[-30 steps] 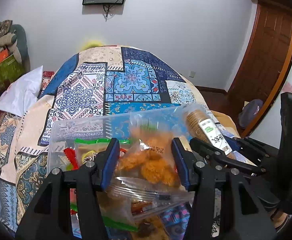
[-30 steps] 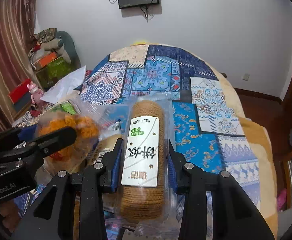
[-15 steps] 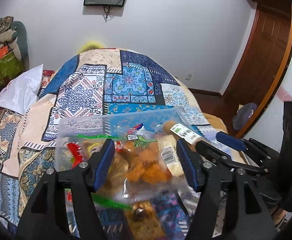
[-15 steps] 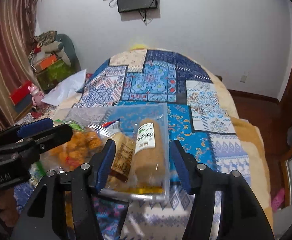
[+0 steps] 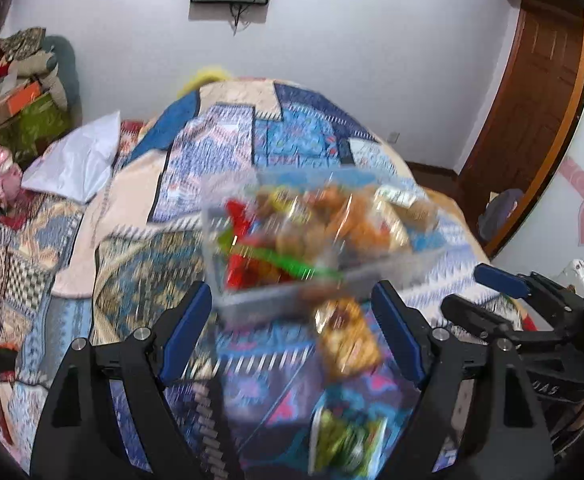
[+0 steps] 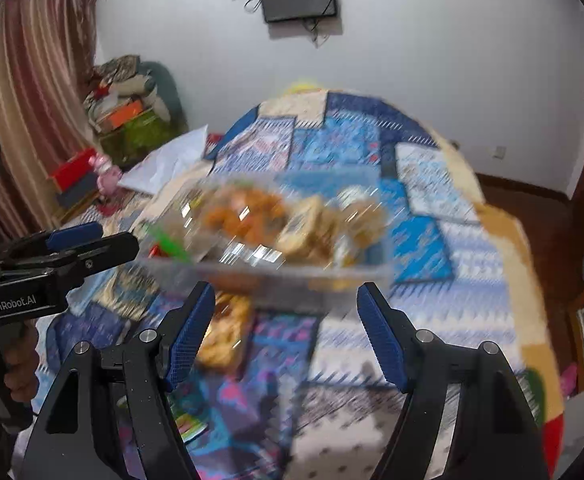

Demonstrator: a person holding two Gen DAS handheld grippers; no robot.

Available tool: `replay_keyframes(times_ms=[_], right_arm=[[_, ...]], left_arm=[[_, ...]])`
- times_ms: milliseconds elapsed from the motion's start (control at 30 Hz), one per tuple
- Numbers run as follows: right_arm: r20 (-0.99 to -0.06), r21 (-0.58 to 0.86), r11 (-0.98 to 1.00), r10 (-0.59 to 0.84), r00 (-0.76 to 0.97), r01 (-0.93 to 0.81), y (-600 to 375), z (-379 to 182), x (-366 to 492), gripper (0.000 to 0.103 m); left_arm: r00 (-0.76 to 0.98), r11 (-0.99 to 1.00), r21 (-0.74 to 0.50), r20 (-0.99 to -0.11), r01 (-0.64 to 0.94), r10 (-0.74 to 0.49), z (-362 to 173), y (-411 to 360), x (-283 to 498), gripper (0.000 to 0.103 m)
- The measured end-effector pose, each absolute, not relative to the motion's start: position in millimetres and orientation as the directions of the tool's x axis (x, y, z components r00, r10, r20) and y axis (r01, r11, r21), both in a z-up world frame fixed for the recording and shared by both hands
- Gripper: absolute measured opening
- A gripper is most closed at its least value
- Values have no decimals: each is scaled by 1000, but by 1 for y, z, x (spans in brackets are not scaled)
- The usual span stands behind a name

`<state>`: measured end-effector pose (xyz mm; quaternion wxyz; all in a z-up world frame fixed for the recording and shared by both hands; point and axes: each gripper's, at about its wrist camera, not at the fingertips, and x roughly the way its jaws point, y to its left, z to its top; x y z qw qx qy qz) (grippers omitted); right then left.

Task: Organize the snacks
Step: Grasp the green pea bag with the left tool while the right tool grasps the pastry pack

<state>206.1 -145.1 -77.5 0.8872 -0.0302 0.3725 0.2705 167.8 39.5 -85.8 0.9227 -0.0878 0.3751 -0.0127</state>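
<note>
A clear plastic box (image 5: 252, 300) full of snacks sits on the bed (image 5: 140, 216), on a quilt with blue patterns. Inside it lie bags of orange fried snacks (image 6: 248, 212) and a roll of round biscuits (image 6: 363, 216). The pictures are blurry, so small things are hard to tell.

The left tool (image 5: 292, 312) has just been opening. Its blue pads stand wide apart and nothing is between them. The box lies just past its tips.

The right tool (image 6: 286, 312) has just been opening too. It is let go and holds nothing. The box lies just ahead of it.

Two more snacks lie on the quilt, outside the box and closer to the cameras: a yellow-brown snack bag (image 5: 347, 340) just beside the box, and a green packet (image 5: 347, 440) nearer still.
</note>
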Motion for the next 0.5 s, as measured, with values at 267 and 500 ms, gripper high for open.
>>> replay_keyframes(times_ms=[267,500], right_arm=[[-755,148,830,446,481,-537,-98,-122,206,71],[-800,150,824,426,422,-546,-70,-148,221,71]], left_arm=[[669,982,-173,-739,-73,-81,-119,59,147,82],[640,986,-147,-766,-77,-64,-142,67,139,82]])
